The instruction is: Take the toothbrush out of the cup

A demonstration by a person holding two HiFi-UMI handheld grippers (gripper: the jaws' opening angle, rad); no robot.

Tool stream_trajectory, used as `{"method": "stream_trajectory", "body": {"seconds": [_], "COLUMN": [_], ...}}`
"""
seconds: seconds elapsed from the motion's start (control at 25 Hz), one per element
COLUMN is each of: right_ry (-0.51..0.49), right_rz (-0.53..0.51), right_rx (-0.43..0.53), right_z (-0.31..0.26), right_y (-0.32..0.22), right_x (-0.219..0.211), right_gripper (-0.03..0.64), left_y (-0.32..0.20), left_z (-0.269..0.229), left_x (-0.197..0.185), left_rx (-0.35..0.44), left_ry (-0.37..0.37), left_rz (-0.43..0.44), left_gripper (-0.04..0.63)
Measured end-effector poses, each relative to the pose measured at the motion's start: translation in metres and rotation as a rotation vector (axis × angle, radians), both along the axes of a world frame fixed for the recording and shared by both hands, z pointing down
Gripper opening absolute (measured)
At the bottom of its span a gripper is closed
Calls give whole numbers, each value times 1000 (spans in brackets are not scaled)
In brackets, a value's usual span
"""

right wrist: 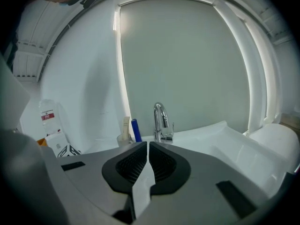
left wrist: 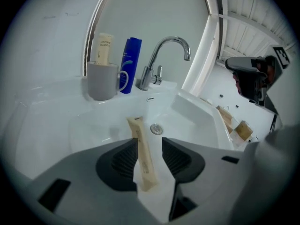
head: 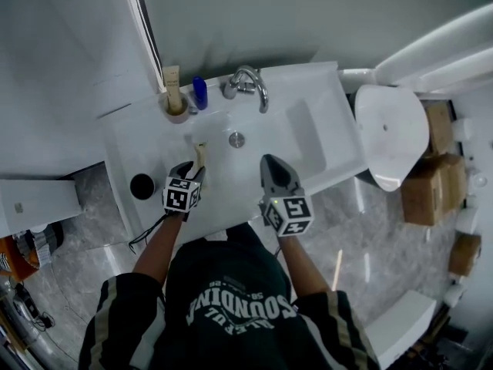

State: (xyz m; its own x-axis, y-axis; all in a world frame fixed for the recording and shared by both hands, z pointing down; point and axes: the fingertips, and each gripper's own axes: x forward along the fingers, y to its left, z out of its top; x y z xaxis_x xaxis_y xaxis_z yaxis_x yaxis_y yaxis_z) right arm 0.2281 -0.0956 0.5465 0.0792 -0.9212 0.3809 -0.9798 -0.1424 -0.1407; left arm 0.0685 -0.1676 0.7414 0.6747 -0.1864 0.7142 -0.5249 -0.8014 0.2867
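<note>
In the head view, the wrapped toothbrush [head: 200, 156] is seen at the left gripper [head: 195, 169] over the sink [head: 308, 129], well apart from the cup [head: 179, 112]. In the left gripper view, it is flanked by parted jaws, with a gap left at one pad. In the right gripper view, the right gripper [right wrist: 146, 146] is shown with jaws closed on nothing.

The room was brightly, evenly lit, the white sink [head: 308, 129] nearly washed out, glints sat on the chrome tap [left wrist: 176, 40], shadows were soft, and both gripper views bowed into dark, blurred corners.
</note>
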Motion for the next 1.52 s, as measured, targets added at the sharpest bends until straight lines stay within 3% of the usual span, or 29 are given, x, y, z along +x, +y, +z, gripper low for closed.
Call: {"method": "stream_trajectory", "body": {"seconds": [0.52, 0.84, 0.96, 1.2, 1.52], "right_ry": [-43, -74, -79, -100, -72], "right_rz": [-328, -499, -538, -555, -562], "right_rx": [28, 74, 96, 133, 166], "right_z": [-3, -15, -21, -33, -47], "right_y": [-71, -94, -99, -105, -105], "right_x": [-18, -41, -47, -50, -46], "right_gripper": [0, 0, 0, 0, 0], "left_y": [-39, -55, -54, -48, -69], "left_z": [-61, -136, -164, -200, -218], "left_x": [0, -3, -3, 5, -3], "left_rx": [123, 285, 343, 394, 458], "left_ry": [68, 111, 128, 174, 170], "left_rz": [-267, -344, -364, -343, -404], "left_gripper": [141, 110, 3, 0, 0]}}
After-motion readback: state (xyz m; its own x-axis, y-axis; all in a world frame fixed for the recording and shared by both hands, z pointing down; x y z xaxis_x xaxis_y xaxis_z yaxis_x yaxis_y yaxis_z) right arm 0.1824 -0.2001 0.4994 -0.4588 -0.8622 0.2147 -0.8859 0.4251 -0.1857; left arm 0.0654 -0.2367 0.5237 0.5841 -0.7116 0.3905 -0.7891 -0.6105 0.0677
